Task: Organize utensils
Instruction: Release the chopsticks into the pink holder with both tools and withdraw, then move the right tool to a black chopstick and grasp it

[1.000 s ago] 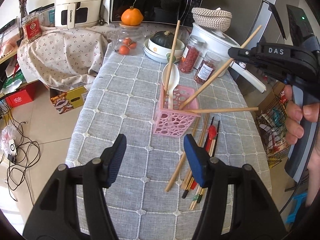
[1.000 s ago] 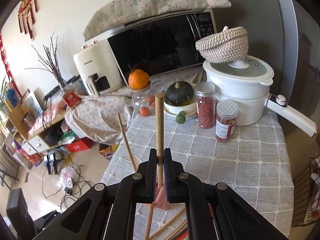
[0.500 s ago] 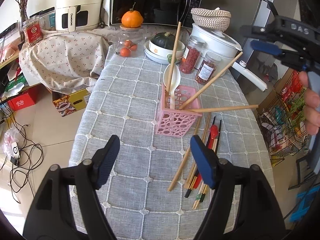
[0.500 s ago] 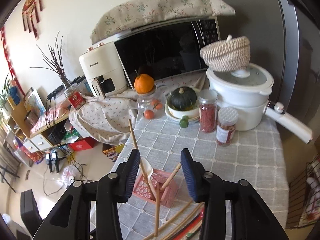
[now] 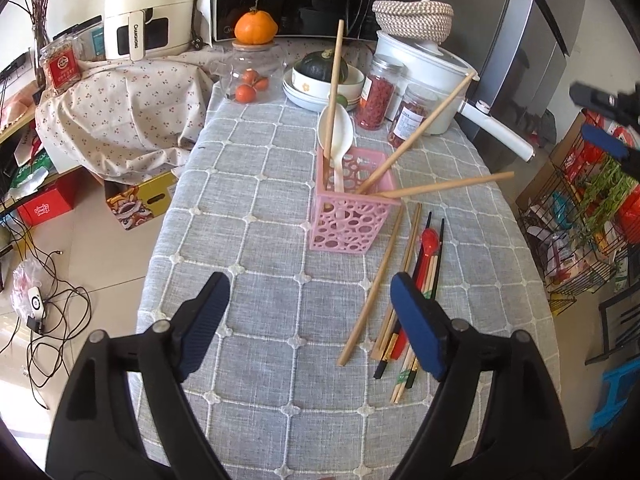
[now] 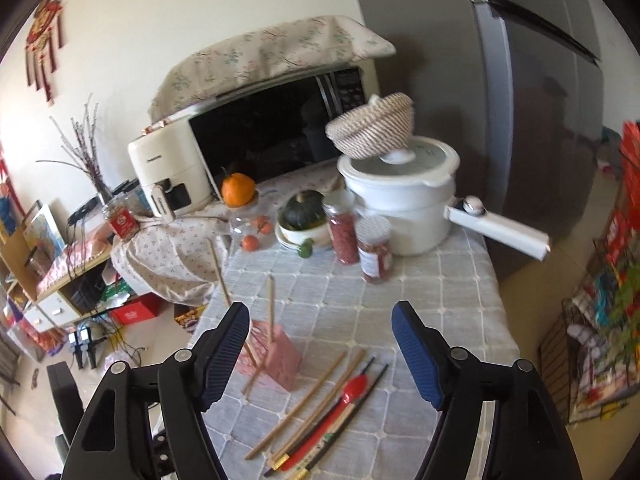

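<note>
Both views are brightly lit by what is probably daylight, with soft shadows cast on the tabletop [image 5: 256,184]. Straight lines are bowed by the fisheye lens and the corners are blacked out. The left wrist view is sharp; the right wrist view is smeared by motion blur, especially at its right edge.

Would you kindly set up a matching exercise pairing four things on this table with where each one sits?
Things:
1. white spoon
2. red spoon
3. orange
4. woven basket

Places:
A. upside down on the white pot's lid
B. lying on the cloth among loose chopsticks
C. standing in the pink holder
D. on top of a glass jar

Pairs: 1-C, 2-B, 3-D, 4-A
</note>
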